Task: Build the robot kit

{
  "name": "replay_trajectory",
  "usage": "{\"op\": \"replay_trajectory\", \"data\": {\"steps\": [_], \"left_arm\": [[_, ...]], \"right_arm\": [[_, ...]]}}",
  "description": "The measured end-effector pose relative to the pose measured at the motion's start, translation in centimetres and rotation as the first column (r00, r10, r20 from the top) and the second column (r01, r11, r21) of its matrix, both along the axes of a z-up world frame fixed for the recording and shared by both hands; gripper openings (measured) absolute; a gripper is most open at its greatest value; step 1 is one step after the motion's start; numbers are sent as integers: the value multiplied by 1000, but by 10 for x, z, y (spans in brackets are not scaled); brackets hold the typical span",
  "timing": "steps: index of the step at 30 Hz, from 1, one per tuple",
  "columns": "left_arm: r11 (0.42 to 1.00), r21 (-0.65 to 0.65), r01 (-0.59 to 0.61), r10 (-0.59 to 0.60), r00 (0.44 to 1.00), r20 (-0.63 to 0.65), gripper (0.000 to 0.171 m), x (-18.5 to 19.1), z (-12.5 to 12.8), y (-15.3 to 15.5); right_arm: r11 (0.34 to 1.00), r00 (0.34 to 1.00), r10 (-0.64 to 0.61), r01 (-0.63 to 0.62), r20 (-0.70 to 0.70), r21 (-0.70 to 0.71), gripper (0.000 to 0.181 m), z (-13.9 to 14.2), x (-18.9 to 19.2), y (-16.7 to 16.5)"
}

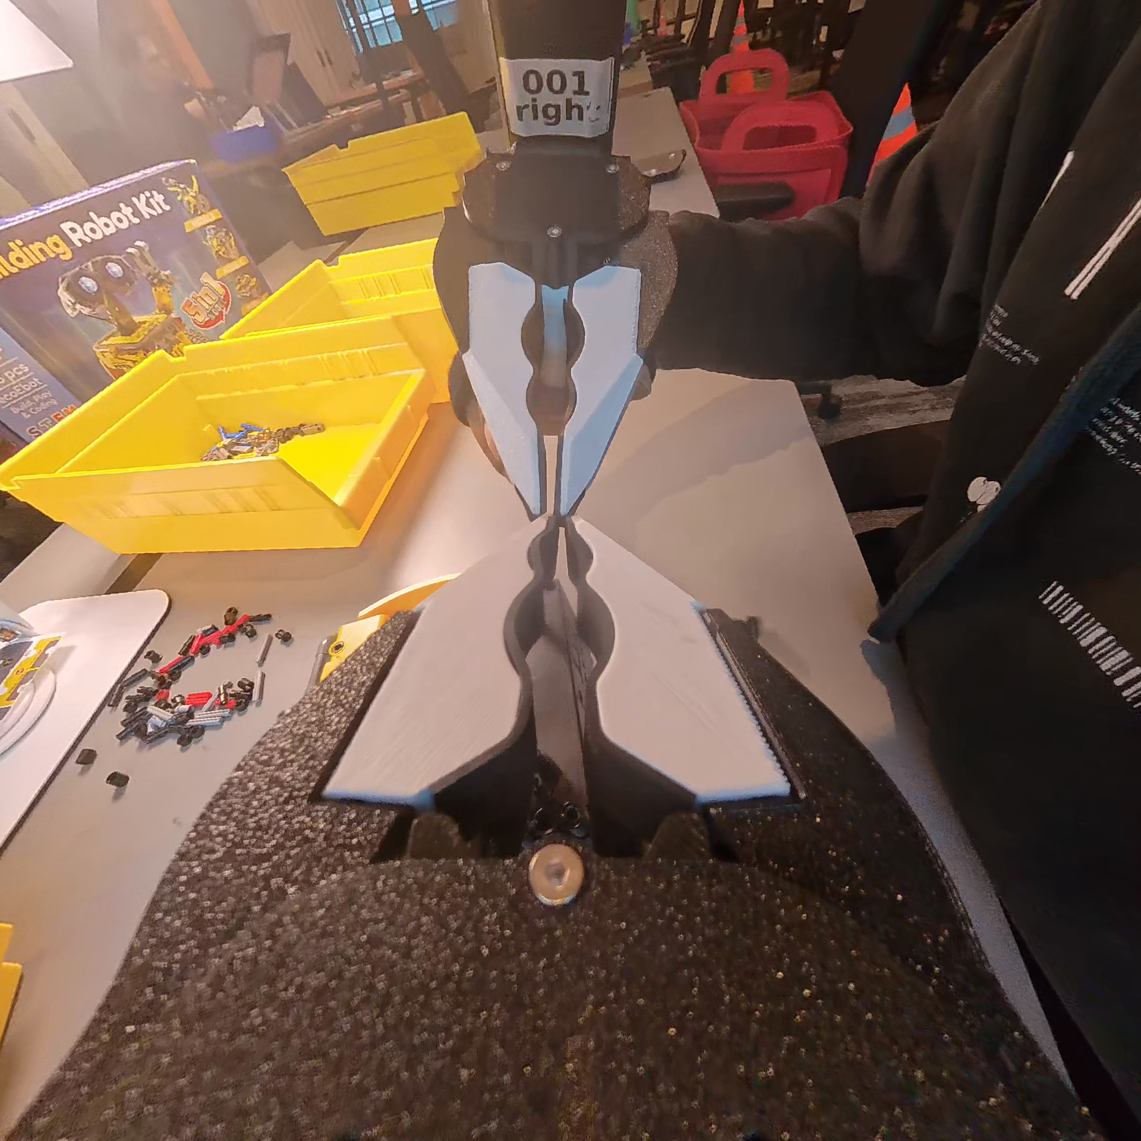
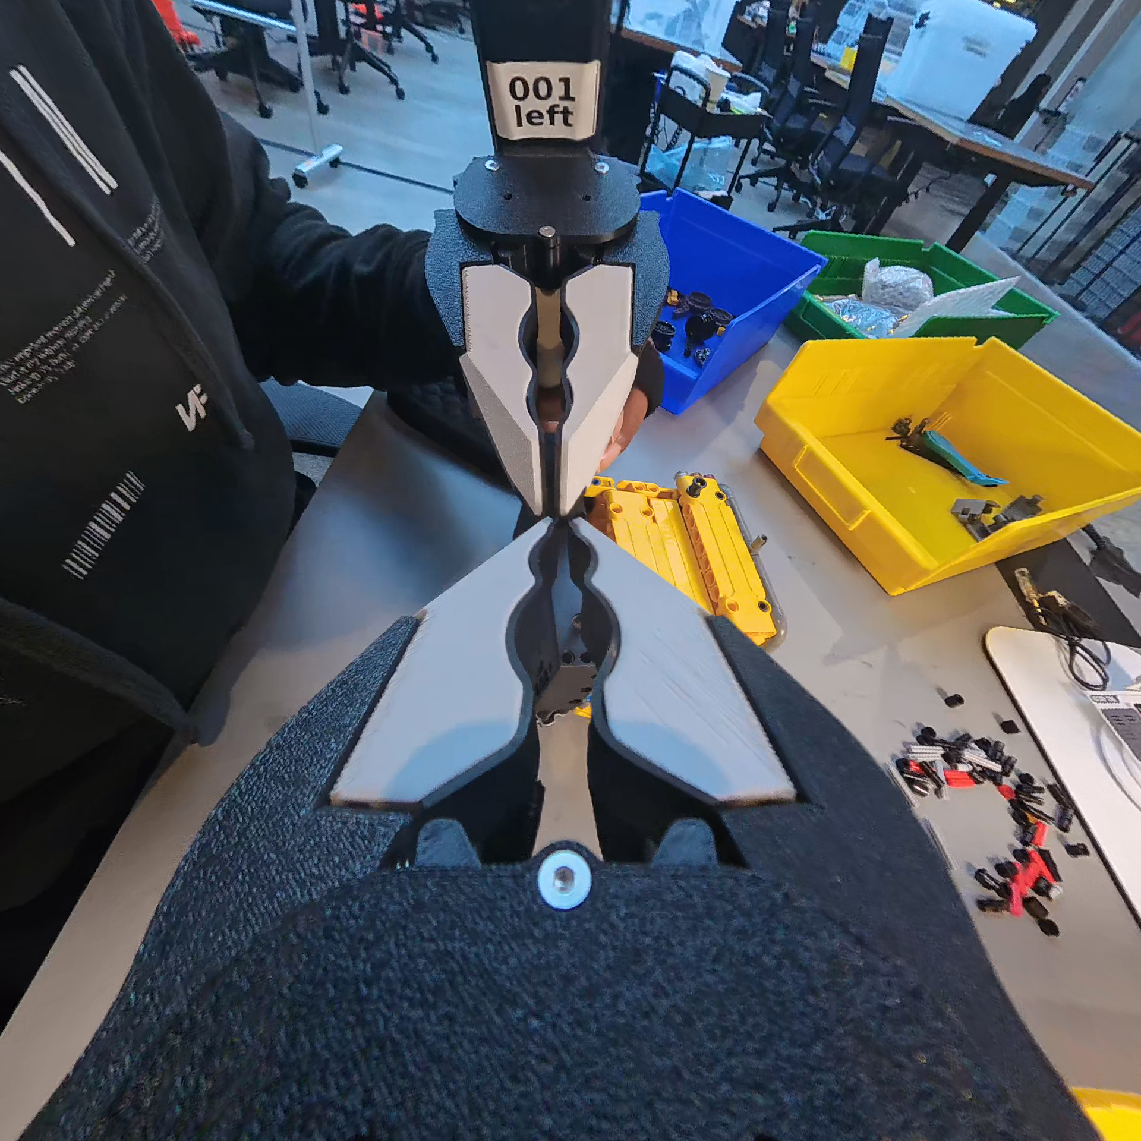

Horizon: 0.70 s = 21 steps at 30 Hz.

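Both handheld grippers point tip to tip above the grey tabletop [image 1: 710,469], fingertips meeting or very nearly so. Left gripper [image 1: 551,532], grey fingers in black textured housing: jaws closed to a thin slit at the tips, nothing visibly pinched there. Right gripper [image 2: 559,525], same build: jaws likewise drawn together at the tips; through the scalloped gap behind them a dark block part [image 2: 565,673] shows, but I cannot tell if it is gripped or just lying on the table below. In each wrist view the opposite gripper sits straight ahead, tips together, white label on its black stem, held by a hand in a black sleeve [image 1: 802,290]. Just beside the tips, on the table: a yellow beam assembly of studless building bricks [image 2: 691,549], lying flat, with black pins in its holes. Left of the grippers: a scatter of small black, red and grey pins and connectors [image 1: 191,685], loose on the table, next to a white rounded board [image 1: 92,630]. Farther back, yellow plastic bins [image 1: 185,469], the nearest holding a few dark parts, and a blue robot kit box [image 1: 123,265] standing upright behind them. The right wrist view also shows a blue bin [image 2: 728,296] with black wheels or gears and a green bin [image 2: 926,290] with plastic bags.
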<state>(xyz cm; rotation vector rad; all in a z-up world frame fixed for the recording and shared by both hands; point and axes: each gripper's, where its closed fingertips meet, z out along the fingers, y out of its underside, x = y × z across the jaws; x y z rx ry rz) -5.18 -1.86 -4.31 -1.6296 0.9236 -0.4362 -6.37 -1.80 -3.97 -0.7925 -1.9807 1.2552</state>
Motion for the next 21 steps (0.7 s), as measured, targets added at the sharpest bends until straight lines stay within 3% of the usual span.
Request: {"op": "replay_trajectory", "data": {"steps": [4,7,15,21], "left_arm": [[997,-3,-82,82,994,-76,0,-15,-8,6],[992,7,-123,123,990,-64,0,-25,-5,-1],[984,-19,-175,175,984,-15,3,-35,-13,-17],[985,-14,-173,173,985,9,4,-34,-12,-16]], "right_arm": [[997,998,-67,67,-1,45,9,-5,0,16],[998,996,-64,64,54,3,17,-8,20,22],[997,967,-82,81,240,13,18,-60,73,22],[990,962,-140,143,236,4,18,-58,83,29]]}}
